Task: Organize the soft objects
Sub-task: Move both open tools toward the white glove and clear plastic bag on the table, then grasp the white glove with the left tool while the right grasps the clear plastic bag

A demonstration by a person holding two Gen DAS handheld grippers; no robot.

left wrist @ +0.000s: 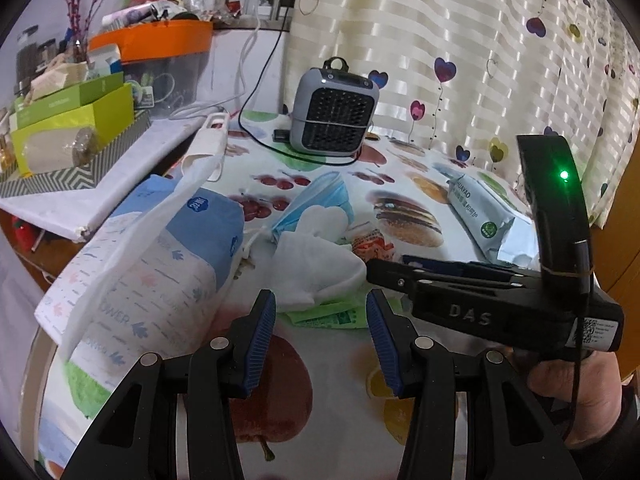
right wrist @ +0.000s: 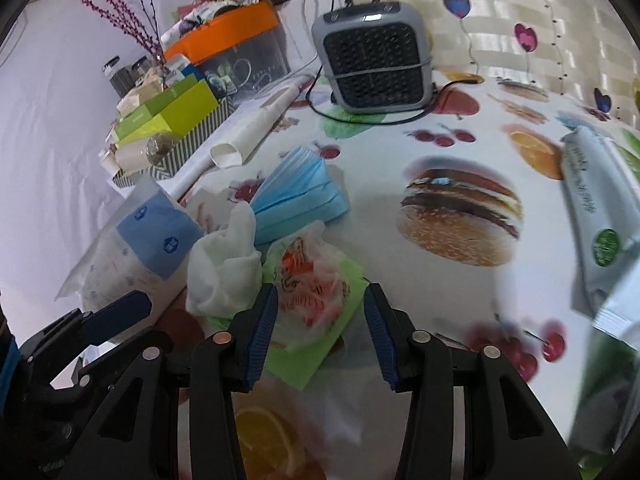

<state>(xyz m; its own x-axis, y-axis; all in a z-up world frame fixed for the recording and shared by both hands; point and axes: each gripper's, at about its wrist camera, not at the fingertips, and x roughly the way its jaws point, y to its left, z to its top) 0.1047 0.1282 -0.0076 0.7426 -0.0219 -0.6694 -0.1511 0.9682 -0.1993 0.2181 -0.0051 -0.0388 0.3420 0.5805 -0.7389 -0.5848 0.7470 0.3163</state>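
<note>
Nearest my left camera: left gripper (left wrist: 321, 338), jaws spread, nothing between the pads, over the fruit-print tablecloth (left wrist: 340, 400).

Nearest my right camera: right gripper (right wrist: 320, 332), jaws apart, pads astride the near end of a clear bag (right wrist: 312, 280) with red-orange contents on a green sheet (right wrist: 304, 364); I see no pad pressing on it.

Next out, the soft things, in one cluster mid-table: white cloth (right wrist: 224, 268), crumpled, touching the clear bag's left side; blue face mask (right wrist: 296, 200), pleated, just behind both.

Left of the cluster: tissue pack (left wrist: 160, 276), blue and white, soft, with a white plastic bag (left wrist: 132, 248) draped over it.

Right edge: long pale wrapped packet (right wrist: 596, 216), lying flat, well apart from the cluster.

Further back: grey fan heater (right wrist: 376, 60), upright, black cord looped at its base.

Far left, side shelf: zigzag-patterned tray (right wrist: 188, 144) holding green boxes (right wrist: 172, 116); orange-lidded tub (right wrist: 232, 28), packets heaped on top.
</note>
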